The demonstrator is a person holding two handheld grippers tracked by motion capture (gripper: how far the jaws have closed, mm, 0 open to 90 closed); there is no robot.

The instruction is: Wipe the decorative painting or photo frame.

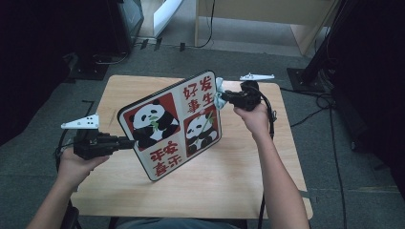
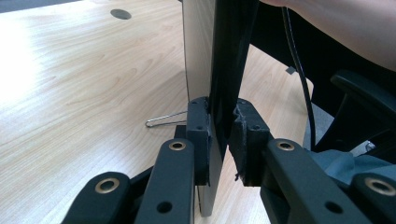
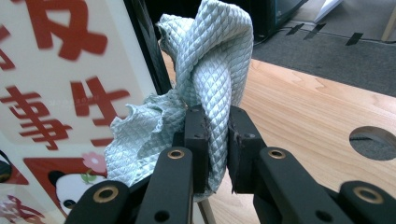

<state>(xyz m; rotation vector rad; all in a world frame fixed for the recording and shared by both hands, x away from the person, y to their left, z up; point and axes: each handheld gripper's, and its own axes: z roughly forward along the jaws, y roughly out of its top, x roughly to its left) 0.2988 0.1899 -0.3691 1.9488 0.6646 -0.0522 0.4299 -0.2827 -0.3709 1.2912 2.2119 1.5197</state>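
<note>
Above the wooden bench [image 1: 224, 181], one panda board [image 1: 171, 125] was recorded: a flat panel printed with two pandas and red characters, held clear of the surface and tilted so that its printed face was turned up toward the high camera.

Item, left claw [image 1: 125, 141]: jaws drawn in tight on the board's left edge. In the left gripper view the board [image 2: 198, 51] was seen edge-on between the two pads, pinched there. This grip was judged to serve as the support, the panel being kept steady and angled so that its face could be worked on.

Item, right claw [image 1: 223, 97]: jaws closed on a pale green cloth [image 3: 210, 70] of quilted weave, bunched and folded between the pads, with loose folds spilling above and to the side. The cloth [image 1: 219, 93] was seen at the board's upper right corner, against or just beside its edge; actual contact could not be told. The placing was judged to suit wiping of the printed face [image 3: 56, 93].

Item, wire loop [image 2: 164, 120]: a thin metal clip or stand, lying on the bench behind the board, untouched.

Item, round hole [image 3: 376, 140] in the bench top, beyond the right claw.

Item, forearms: both entered from the near side.
</note>
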